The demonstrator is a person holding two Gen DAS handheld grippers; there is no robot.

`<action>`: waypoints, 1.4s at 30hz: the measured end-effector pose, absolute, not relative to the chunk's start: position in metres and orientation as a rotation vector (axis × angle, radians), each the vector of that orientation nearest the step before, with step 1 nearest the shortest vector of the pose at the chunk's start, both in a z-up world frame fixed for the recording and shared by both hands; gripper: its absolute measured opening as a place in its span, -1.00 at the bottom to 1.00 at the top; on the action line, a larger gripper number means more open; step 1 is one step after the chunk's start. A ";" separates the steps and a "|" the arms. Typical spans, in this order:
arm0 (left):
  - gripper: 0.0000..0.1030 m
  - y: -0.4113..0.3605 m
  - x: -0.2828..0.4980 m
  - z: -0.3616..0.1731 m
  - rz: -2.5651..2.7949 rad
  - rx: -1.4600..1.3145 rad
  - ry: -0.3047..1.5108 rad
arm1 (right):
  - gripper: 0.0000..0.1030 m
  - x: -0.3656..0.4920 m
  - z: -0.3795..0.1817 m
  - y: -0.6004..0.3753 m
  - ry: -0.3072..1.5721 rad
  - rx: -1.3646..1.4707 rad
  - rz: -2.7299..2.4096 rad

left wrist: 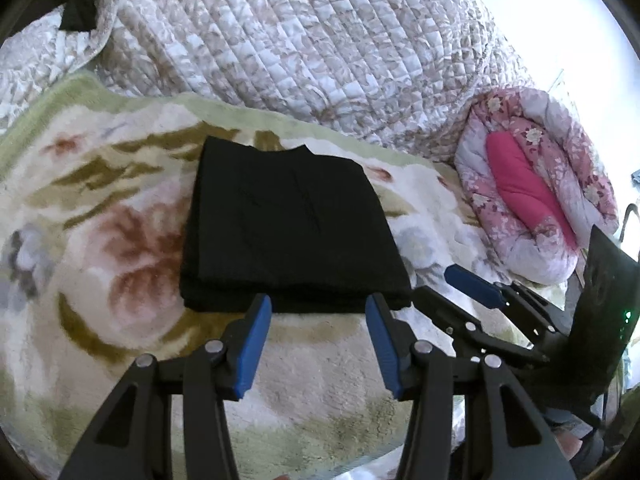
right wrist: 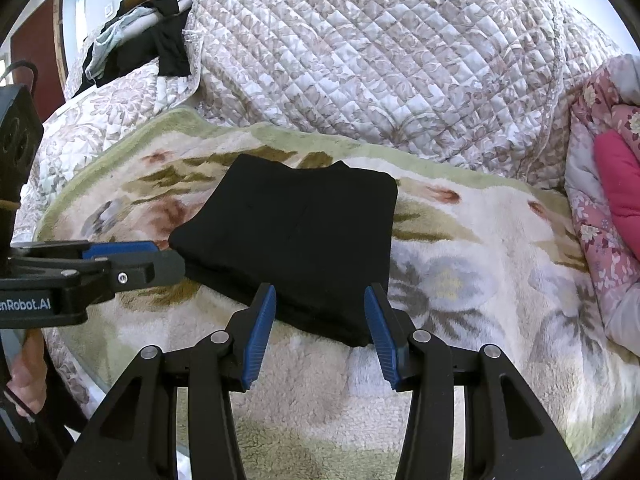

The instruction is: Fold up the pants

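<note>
The black pants (left wrist: 290,228) lie folded into a compact rectangle on a floral fleece blanket (left wrist: 100,240); they also show in the right wrist view (right wrist: 296,248). My left gripper (left wrist: 318,304) is open and empty, its blue pads just short of the near edge of the fold. My right gripper (right wrist: 320,296) is open and empty at the fold's near right corner. The right gripper shows at the right of the left wrist view (left wrist: 472,284). The left gripper shows at the left of the right wrist view (right wrist: 132,260), beside the fold's left corner.
A quilted beige bedspread (left wrist: 320,40) is heaped behind the blanket (right wrist: 460,280). A rolled pink floral quilt (left wrist: 532,196) lies at the right. Dark clothes (right wrist: 160,48) are piled at the far left. The blanket's near edge is just below the grippers.
</note>
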State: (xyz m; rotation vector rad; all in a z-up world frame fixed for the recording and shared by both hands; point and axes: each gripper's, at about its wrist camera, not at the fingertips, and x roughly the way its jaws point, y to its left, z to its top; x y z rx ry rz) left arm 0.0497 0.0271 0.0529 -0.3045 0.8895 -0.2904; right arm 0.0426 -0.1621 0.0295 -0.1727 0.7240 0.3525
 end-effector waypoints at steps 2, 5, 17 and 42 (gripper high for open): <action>0.01 0.026 0.048 0.056 -0.208 -0.228 0.862 | -0.09 0.042 0.029 -0.161 0.724 -0.175 0.354; 0.01 0.019 0.044 0.065 -0.047 -0.052 0.787 | -0.09 0.042 0.027 -0.160 0.727 -0.179 0.355; 0.01 0.023 0.040 0.071 0.031 0.018 0.749 | -0.09 0.041 0.026 -0.159 0.733 -0.184 0.360; 0.02 0.023 0.044 0.059 -0.019 -0.032 0.814 | -0.09 0.038 0.023 -0.155 0.737 -0.186 0.360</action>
